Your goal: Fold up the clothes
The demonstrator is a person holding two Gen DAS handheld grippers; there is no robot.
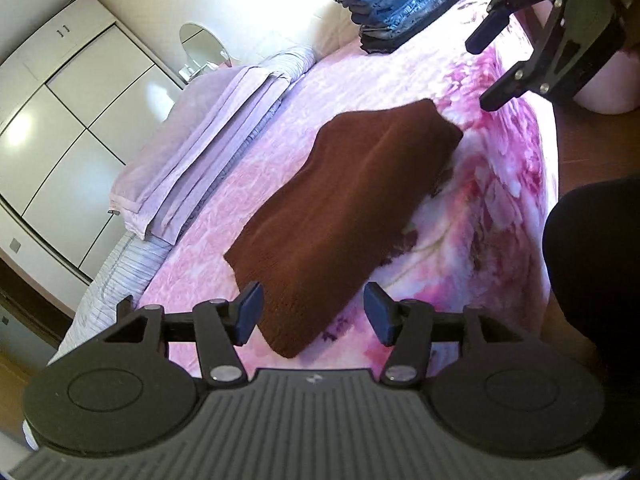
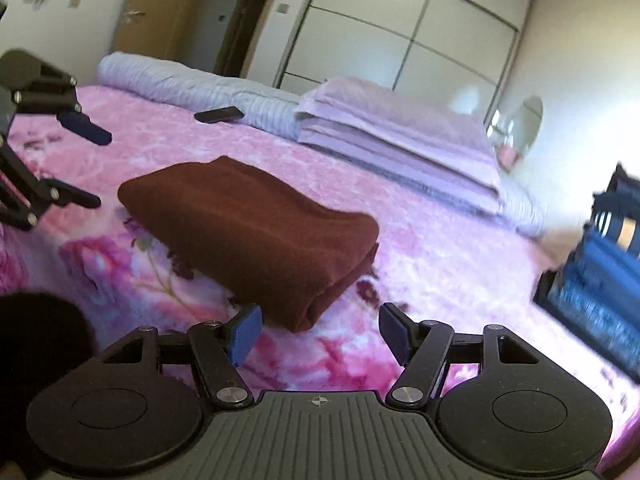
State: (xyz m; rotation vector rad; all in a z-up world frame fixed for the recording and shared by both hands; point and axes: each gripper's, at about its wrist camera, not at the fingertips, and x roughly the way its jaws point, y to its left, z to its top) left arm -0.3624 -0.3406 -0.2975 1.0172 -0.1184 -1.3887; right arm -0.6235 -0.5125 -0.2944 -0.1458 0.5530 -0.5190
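A folded brown knit garment (image 1: 344,216) lies flat on the pink floral bedspread (image 1: 492,184); it also shows in the right wrist view (image 2: 256,232) as a thick folded bundle. My left gripper (image 1: 314,312) is open and empty, just above the garment's near end. My right gripper (image 2: 320,334) is open and empty, a little short of the garment's folded edge. The right gripper also shows in the left wrist view (image 1: 486,68) beyond the garment's far corner, and the left gripper shows in the right wrist view (image 2: 94,168) at far left.
A stack of folded blue and dark clothes (image 1: 400,0) stands at the bed's far corner, also in the right wrist view (image 2: 600,280). Folded lilac bedding (image 1: 200,152) lies along the bed's far side. A dark flat device (image 2: 219,114) lies on the bed. White wardrobes (image 2: 400,32) stand behind.
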